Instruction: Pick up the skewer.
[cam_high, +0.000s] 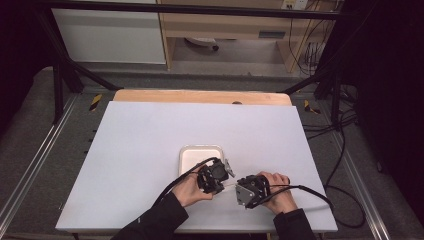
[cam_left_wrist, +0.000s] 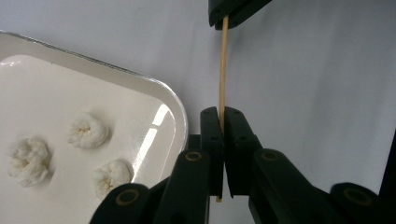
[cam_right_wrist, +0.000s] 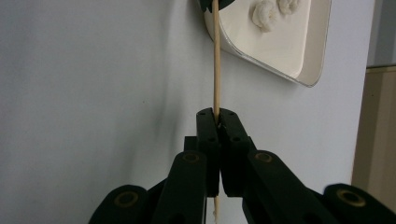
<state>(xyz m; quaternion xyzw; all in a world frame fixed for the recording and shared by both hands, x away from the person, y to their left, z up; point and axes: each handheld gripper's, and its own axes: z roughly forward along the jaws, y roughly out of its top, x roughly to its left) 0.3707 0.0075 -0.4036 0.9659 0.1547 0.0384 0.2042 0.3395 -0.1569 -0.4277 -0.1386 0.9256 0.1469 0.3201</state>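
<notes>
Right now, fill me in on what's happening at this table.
A person holds a thin wooden skewer between two hand-held grippers, just above the white table. The left gripper is shut on one end and the right gripper is shut on the other, so the stick spans the gap between them. Beside them sits a white tray with three small white puffy pieces lying in it. Nothing is threaded on the skewer's visible stretch.

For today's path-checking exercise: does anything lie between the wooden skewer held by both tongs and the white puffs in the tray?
Nothing visible does. The skewer is clamped in the left tongs and right tongs beside the tray; bare table separates it from the puffs, apart from the tray's low rim.
</notes>
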